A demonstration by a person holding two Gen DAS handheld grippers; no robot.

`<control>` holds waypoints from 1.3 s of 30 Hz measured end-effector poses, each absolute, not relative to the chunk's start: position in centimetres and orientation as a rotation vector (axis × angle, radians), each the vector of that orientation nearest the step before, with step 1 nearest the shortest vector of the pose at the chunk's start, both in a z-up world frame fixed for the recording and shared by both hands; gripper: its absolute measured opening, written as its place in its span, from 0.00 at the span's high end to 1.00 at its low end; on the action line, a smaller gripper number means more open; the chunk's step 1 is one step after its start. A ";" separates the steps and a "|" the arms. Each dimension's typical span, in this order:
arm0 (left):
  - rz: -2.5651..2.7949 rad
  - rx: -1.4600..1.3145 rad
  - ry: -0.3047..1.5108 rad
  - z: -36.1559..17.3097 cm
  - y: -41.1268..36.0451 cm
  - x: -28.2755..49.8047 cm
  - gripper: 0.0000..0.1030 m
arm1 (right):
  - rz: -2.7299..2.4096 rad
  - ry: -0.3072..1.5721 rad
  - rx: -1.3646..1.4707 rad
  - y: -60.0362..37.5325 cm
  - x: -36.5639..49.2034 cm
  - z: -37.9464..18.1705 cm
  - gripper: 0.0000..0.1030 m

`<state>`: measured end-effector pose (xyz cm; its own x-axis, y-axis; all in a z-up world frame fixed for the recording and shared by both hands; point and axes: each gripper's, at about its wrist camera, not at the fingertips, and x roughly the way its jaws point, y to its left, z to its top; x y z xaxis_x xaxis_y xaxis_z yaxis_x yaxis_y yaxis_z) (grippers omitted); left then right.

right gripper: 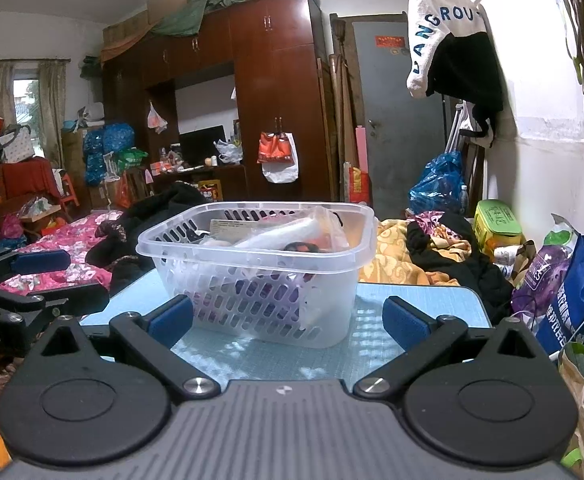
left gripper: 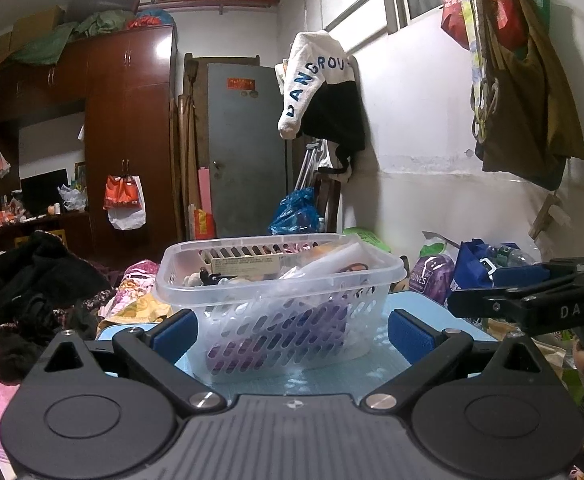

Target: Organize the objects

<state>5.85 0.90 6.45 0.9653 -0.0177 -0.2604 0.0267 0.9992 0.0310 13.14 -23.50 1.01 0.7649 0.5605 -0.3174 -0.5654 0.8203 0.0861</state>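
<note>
1. We are holding the left gripper low over a pale blue table, its blue pads spread wide with nothing between them but the near side of the basket, which they are not touching.
2. We are holding the right gripper the same way: jaws wide apart, gripping nothing, pads standing clear of the basket.
3. Going from the left of the room, we are seeing pink floral bedding with dark clothes heaped on it, then a dark red wardrobe with an orange and white bag hanging from its door.
4. In the middle, the clear slotted basket is sitting on the table, straight ahead of both grippers and near them.
5. Behind it a grey door is standing shut, and a white and black garment lettered in blue is hanging on the white wall.
6. To the right, a blue plastic bag, a green box and a blue shopping bag are crowding the table's edge.
7. The basket's contents are hard for us to make out: a flat printed box, something white, something purple low down, all blurred by the walls.
8. Each gripper is cutting into the other's view at the frame edge, only partly seen.
</note>
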 end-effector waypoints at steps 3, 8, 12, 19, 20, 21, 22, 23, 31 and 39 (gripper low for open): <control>-0.025 0.035 0.266 6.5 0.9 5.9 0.01 | 0.612 0.340 -0.015 -23.5 13.1 1.0 0.00; -0.041 0.054 0.273 6.4 0.4 5.8 0.01 | 0.613 0.338 -0.020 -23.4 13.1 0.9 0.00; -0.040 0.057 0.275 6.3 0.2 5.9 0.01 | 0.613 0.338 -0.018 -23.4 13.0 0.9 0.00; -0.037 0.044 0.277 6.3 0.5 5.9 0.01 | 0.609 0.342 -0.020 -23.2 12.9 0.9 0.00; -0.037 0.042 0.277 6.3 0.5 5.9 0.01 | 0.609 0.343 -0.020 -23.3 12.9 0.9 0.00; -0.038 0.042 0.277 6.3 0.5 5.9 0.01 | 0.610 0.343 -0.020 -23.3 12.9 0.9 0.00; -0.038 0.043 0.278 6.3 0.5 5.9 0.01 | 0.610 0.343 -0.020 -23.3 12.9 0.9 0.00; -0.039 0.044 0.278 6.3 0.5 6.0 0.01 | 0.610 0.342 -0.020 -23.3 12.9 0.9 0.00; -0.040 0.046 0.279 6.3 0.3 6.0 0.01 | 0.610 0.343 -0.021 -23.2 12.8 0.9 0.00; -0.044 0.049 0.278 6.2 0.2 6.0 0.01 | 0.612 0.344 -0.028 -23.1 12.9 0.7 0.00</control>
